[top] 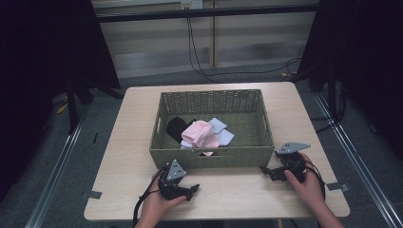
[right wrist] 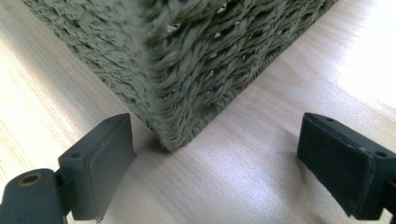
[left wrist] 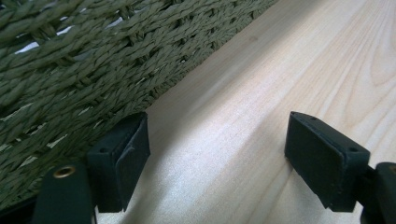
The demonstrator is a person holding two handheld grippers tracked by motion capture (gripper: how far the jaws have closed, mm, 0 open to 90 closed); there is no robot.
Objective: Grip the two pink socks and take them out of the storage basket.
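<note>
A green woven basket (top: 211, 156) stands in the middle of the light wooden table (top: 128, 142). Inside it lie a pink cloth (top: 202, 133), a light blue cloth (top: 221, 130) and a black cloth (top: 177, 127). My left gripper (top: 192, 189) rests on the table in front of the basket's near left corner, open, with bare wood between its jaws. In the left gripper view my left gripper (left wrist: 217, 161) lies beside the basket wall (left wrist: 70, 70). My right gripper (top: 267, 173) sits open by the near right corner. In the right gripper view my right gripper (right wrist: 215, 168) faces the basket corner (right wrist: 177, 93).
Black cables (top: 199, 57) trail over the floor behind the table. Dark curtains and stand legs (top: 71, 104) flank both sides. Bare tabletop lies left and right of the basket and along the front edge.
</note>
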